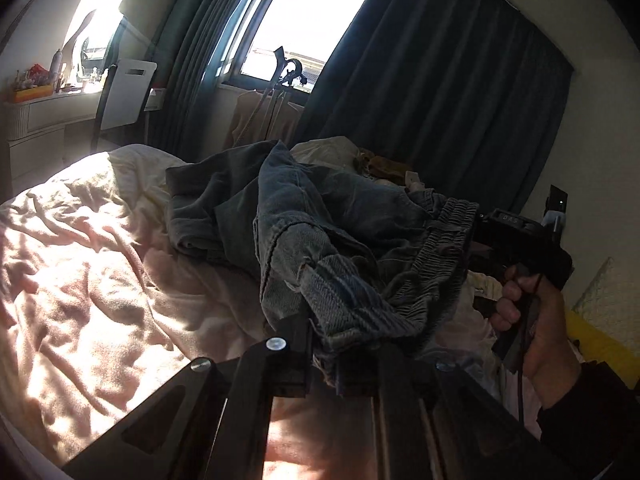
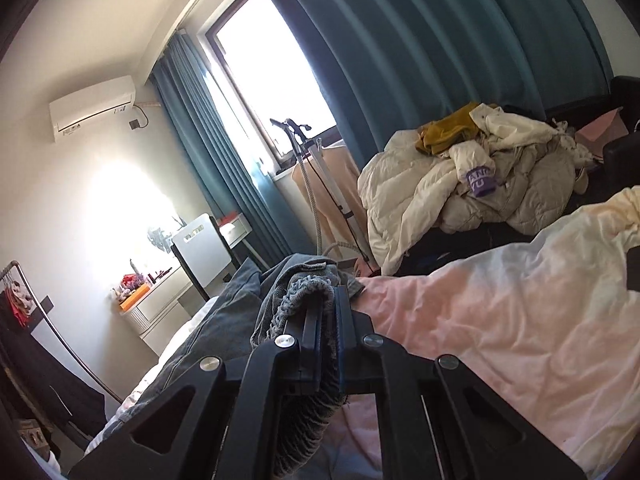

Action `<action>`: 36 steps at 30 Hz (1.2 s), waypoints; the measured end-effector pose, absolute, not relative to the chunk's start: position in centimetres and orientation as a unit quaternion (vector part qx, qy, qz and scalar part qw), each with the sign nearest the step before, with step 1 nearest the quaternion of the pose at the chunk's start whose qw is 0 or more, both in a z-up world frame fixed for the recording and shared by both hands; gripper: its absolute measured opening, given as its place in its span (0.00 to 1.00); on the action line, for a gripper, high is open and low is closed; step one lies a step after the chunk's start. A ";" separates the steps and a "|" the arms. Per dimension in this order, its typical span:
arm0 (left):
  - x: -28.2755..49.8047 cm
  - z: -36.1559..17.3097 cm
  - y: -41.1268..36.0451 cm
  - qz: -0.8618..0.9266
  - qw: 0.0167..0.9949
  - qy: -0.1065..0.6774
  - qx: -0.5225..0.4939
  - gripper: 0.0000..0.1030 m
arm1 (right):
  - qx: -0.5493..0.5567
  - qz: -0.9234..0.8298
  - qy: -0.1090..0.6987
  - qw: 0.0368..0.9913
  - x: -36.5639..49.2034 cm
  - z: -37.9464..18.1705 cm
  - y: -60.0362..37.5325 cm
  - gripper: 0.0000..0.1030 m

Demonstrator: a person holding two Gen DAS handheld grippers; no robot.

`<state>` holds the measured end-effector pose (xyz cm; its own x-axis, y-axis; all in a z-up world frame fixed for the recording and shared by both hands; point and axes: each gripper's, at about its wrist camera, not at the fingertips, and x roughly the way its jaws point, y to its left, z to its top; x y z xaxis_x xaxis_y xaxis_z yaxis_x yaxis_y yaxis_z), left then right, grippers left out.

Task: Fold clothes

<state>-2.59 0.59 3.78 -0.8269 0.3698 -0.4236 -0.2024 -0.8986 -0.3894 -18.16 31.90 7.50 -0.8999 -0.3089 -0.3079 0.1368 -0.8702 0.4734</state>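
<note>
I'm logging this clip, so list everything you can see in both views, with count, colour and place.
jeans: one pair, grey-blue, bunched on the bed, waistband held by both grippers
duvet: one, pale pink, rumpled, covering the bed
clothes pile: one heap, cream with a mustard piece, beyond the bed
curtains: dark teal, either side of the window
garment steamer: one, dark, by the window
chair: one, white back, at the dresser
air conditioner: one, white, high on the wall
left gripper: black, shut on the jeans
right gripper: black, shut on the jeans
hand: one, dark sleeve, holding the right gripper
</note>
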 end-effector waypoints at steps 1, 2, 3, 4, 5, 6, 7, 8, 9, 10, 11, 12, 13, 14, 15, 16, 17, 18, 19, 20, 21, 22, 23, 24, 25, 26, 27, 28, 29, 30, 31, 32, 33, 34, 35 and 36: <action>-2.0 4.2 1.5 0.937 0.170 -0.171 -0.253 0.07 | 0.189 -0.949 -0.224 0.113 -18.0 8.4 32.7 0.04; -1.6 4.5 2.7 0.933 0.187 -0.171 -0.254 0.07 | 0.186 -0.951 -0.221 0.108 -18.0 9.2 33.6 0.04; -1.2 4.7 4.0 0.931 0.203 -0.169 -0.253 0.07 | 0.183 -0.953 -0.217 0.103 -17.9 10.0 34.4 0.04; -0.8 5.0 5.3 0.928 0.218 -0.166 -0.253 0.07 | 0.179 -0.955 -0.214 0.097 -17.8 10.8 35.3 0.04; -0.8 5.0 6.7 0.925 0.231 -0.165 -0.255 0.07 | 0.175 -0.957 -0.211 0.093 -17.8 11.6 36.1 0.04; -1.1 4.8 8.1 0.921 0.241 -0.164 -0.259 0.07 | 0.173 -0.959 -0.208 0.089 -17.8 12.2 36.9 0.04; -1.4 4.6 9.5 0.917 0.251 -0.164 -0.263 0.08 | 0.173 -0.960 -0.204 0.084 -18.1 12.7 37.7 0.04; -1.7 4.4 10.8 0.913 0.261 -0.163 -0.266 0.08 | 0.173 -0.961 -0.201 0.079 -18.3 13.1 38.5 0.04; -2.0 4.2 12.2 0.909 0.271 -0.162 -0.270 0.08 | 0.174 -0.962 -0.197 0.073 -18.5 13.6 39.3 0.04; -2.3 4.0 13.6 0.905 0.281 -0.162 -0.274 0.08 | 0.175 -0.963 -0.192 0.068 -18.8 13.9 40.1 0.04; -2.7 3.8 15.0 0.901 0.291 -0.161 -0.278 0.08 | 0.178 -0.964 -0.186 0.062 -19.3 13.9 41.0 0.04; -3.1 3.3 16.4 0.898 0.298 -0.160 -0.282 0.08 | 0.182 -0.965 -0.179 0.057 -19.9 13.8 41.7 0.04; -3.9 2.6 17.7 0.896 0.301 -0.158 -0.287 0.09 | 0.187 -0.966 -0.171 0.051 -20.5 13.4 42.5 0.04; -4.7 1.8 18.8 0.893 0.303 -0.155 -0.294 0.08 | 0.193 -0.967 -0.160 0.045 -21.2 12.9 43.1 0.04; -5.6 0.8 20.0 0.890 0.306 -0.151 -0.302 0.08 | 0.199 -0.967 -0.151 0.041 -21.9 12.2 43.8 0.04; -6.4 -0.3 21.0 0.888 0.306 -0.146 -0.311 0.08 | 0.206 -0.967 -0.146 0.037 -22.6 11.2 44.5 0.04; -7.1 -1.3 22.0 0.887 0.304 -0.139 -0.318 0.09 | 0.213 -0.966 -0.145 0.034 -23.4 10.1 45.2 0.04; -7.9 -2.4 23.0 0.886 0.303 -0.132 -0.326 0.09 | 0.221 -0.964 -0.144 0.032 -24.1 8.9 45.9 0.04; -8.6 -3.5 24.0 0.884 0.301 -0.126 -0.333 0.08 | 0.228 -0.963 -0.142 0.031 -24.8 7.5 46.5 0.04; -9.4 -4.5 24.9 0.883 0.300 -0.119 -0.341 0.09 | 0.235 -0.961 -0.142 0.029 -25.5 6.1 47.2 0.04; -10.1 -5.5 25.7 0.881 0.299 -0.115 -0.348 0.09 | 0.242 -0.959 -0.143 0.029 -26.2 4.7 47.7 0.04; -10.7 -6.4 26.4 0.879 0.298 -0.112 -0.356 0.09 | 0.249 -0.957 -0.145 0.028 -26.9 3.2 48.3 0.04; -11.3 -7.3 27.0 0.877 0.299 -0.108 -0.361 0.09 | 0.257 -0.954 -0.150 0.026 -27.5 1.8 48.9 0.04; -11.7 -7.9 27.5 0.877 0.299 -0.103 -0.362 0.09 | 0.262 -0.952 -0.156 0.025 -28.1 0.4 49.4 0.04; -12.0 -8.4 27.8 0.878 0.300 -0.097 -0.361 0.09 | 0.268 -0.950 -0.162 0.023 -28.5 -0.8 50.0 0.04; -12.4 -8.8 28.2 0.879 0.300 -0.091 -0.359 0.09 | 0.271 -0.948 -0.168 0.022 -28.9 -1.9 50.4 0.04; -12.7 -9.1 28.4 0.880 0.300 -0.089 -0.357 0.09 | 0.274 -0.946 -0.174 0.022 -29.1 -2.9 50.9 0.04; -12.9 -9.2 28.6 0.881 0.300 -0.090 -0.355 0.09 | 0.274 -0.943 -0.184 0.022 -29.3 -3.7 51.4 0.04; -13.0 -9.3 28.7 0.882 0.300 -0.089 -0.352 0.09 | 0.276 -0.941 -0.195 0.023 -29.5 -4.4 51.9 0.04; -13.3 -9.4 28.5 0.885 0.297 -0.082 -0.350 0.09 | 0.277 -0.939 -0.204 0.026 -29.5 -5.0 52.2 0.04; -13.2 -9.4 28.5 0.887 0.294 -0.074 -0.349 0.09 | 0.277 -0.937 -0.211 0.029 -29.6 -5.5 52.4 0.04; -12.9 -9.4 28.8 0.889 0.292 -0.065 -0.347 0.12 | 0.277 -0.936 -0.215 0.033 -29.6 -5.8 52.5 0.05; -12.8 -9.3 28.8 0.892 0.287 -0.054 -0.345 0.13 | 0.277 -0.935 -0.219 0.035 -29.5 -6.0 52.6 0.05; -12.5 -9.2 29.0 0.894 0.282 -0.041 -0.345 0.13 | 0.277 -0.935 -0.221 0.035 -29.4 -6.1 52.7 0.06; -11.9 -8.9 29.0 0.895 0.280 -0.030 -0.346 0.15 | 0.278 -0.935 -0.219 0.031 -29.2 -5.9 52.7 0.09; -11.3 -8.7 28.9 0.894 0.282 -0.023 -0.348 0.18 | 0.279 -0.935 -0.218 0.027 -29.0 -5.7 52.6 0.11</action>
<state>-11.26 28.88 -8.69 -0.5988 0.5213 -0.6080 -0.4887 -0.8393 -0.2383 -29.01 52.65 -5.67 -0.8431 -0.1723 -0.5093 -0.0703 -0.9038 0.4221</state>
